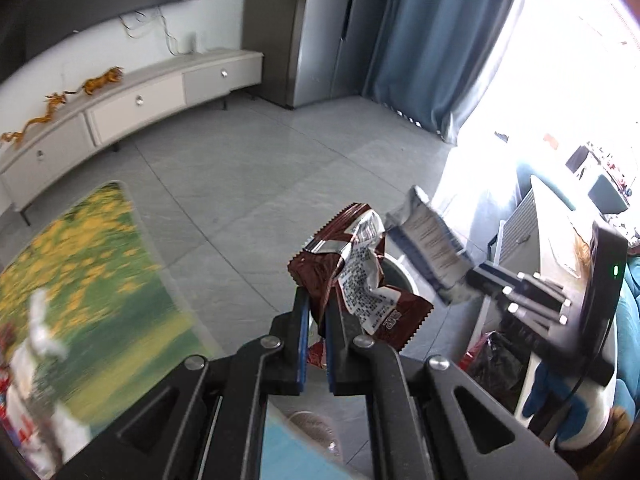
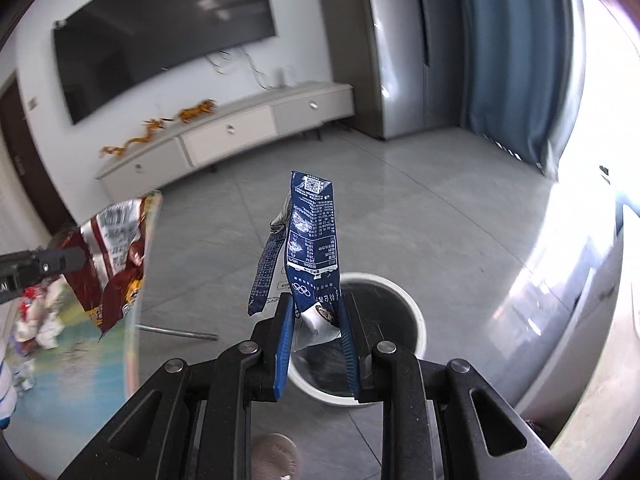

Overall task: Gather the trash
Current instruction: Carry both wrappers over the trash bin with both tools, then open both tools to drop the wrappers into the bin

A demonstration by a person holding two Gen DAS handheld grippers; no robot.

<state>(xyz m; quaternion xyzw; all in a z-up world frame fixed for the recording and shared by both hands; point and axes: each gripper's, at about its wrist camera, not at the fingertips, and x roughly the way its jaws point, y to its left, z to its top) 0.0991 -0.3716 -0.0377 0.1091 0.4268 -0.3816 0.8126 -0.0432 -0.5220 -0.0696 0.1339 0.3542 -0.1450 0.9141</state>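
The right tongs (image 2: 316,312), clamping the crinkled dark-blue foil wrapper (image 2: 314,236), are hanging directly over the round white-rimmed bin (image 2: 414,312), while the left tongs (image 1: 316,320), gripping the crumpled maroon foil wrapper (image 1: 360,280), are sitting farther off.

- The grey tiled floor (image 2: 420,220) carries the room's things.
- A round white bin (image 2: 416,320) with a dark inside stands on the tiles.
- A low pale cabinet (image 2: 248,128) with drawers stands on thin dark legs along the wall.
- A tall grey cupboard (image 2: 404,60) stands in the corner beside it.
- A table top (image 1: 88,264) printed in green and yellow bears crumpled white and red litter (image 1: 28,360) at its near edge; the blur hides what the pieces are.
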